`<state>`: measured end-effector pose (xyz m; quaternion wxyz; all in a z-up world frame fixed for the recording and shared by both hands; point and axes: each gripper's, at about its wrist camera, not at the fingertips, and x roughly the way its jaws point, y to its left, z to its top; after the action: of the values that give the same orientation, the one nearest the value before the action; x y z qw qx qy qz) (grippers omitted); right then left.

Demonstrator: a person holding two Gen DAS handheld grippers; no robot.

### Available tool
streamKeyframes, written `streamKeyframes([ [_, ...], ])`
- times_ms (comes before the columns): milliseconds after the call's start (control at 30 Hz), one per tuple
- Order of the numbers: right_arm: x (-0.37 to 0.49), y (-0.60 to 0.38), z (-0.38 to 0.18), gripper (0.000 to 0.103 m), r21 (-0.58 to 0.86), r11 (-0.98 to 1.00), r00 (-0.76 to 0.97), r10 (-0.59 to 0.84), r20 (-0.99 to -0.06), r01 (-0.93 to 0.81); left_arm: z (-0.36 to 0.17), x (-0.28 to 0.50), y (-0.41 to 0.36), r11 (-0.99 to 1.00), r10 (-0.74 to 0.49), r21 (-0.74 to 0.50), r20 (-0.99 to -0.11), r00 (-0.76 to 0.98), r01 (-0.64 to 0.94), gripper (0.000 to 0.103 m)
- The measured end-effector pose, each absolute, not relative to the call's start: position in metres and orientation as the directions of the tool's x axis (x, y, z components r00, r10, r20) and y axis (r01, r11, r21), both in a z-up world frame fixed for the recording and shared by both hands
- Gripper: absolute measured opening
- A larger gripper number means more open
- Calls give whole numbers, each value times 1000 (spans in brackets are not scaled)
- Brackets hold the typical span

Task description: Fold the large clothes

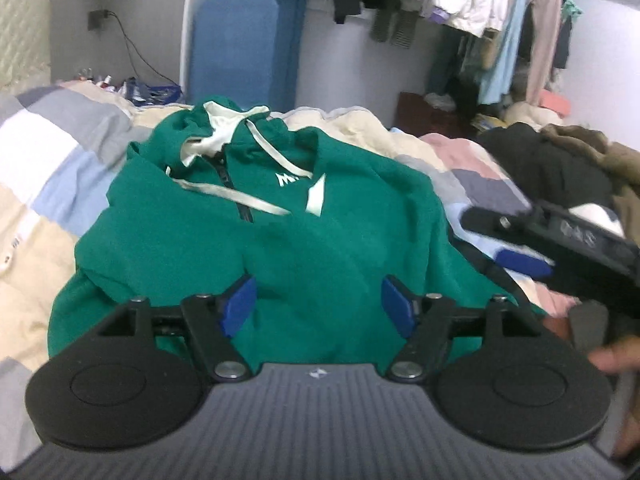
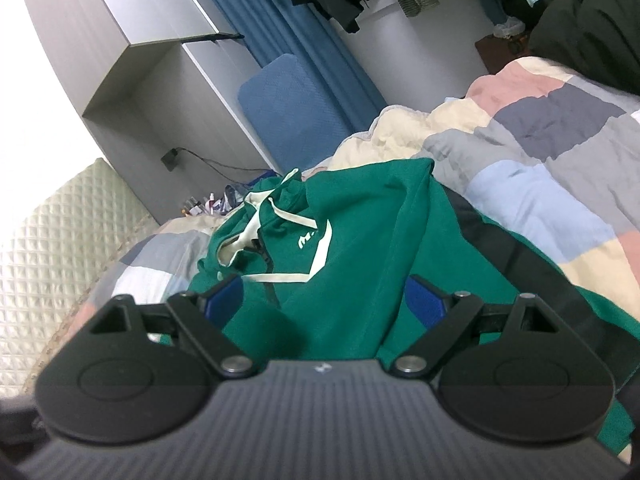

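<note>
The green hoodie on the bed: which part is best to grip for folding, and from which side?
Probably the green hoodie is best gripped at its near hem, from the near side. It lies face up, hood farthest away, and the open left gripper already hovers over that hem.

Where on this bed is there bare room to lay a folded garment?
Bare patchwork quilt lies left of the green hoodie, toward the quilted headboard. The right side is crowded: a dark clothes pile and the right gripper.

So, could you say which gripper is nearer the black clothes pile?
Right. The right gripper hovers beside the black clothes pile; the left gripper sits over the green hoodie.
</note>
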<state>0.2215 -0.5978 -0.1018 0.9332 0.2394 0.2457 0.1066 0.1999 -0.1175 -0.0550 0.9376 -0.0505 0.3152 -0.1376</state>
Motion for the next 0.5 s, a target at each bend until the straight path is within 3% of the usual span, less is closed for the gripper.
streamKeyframes([
  [500,247,-525,-109,89,329,916,814,365,-451,-228,-155,241,16,822,-305,-564,-544,782,-71,74],
])
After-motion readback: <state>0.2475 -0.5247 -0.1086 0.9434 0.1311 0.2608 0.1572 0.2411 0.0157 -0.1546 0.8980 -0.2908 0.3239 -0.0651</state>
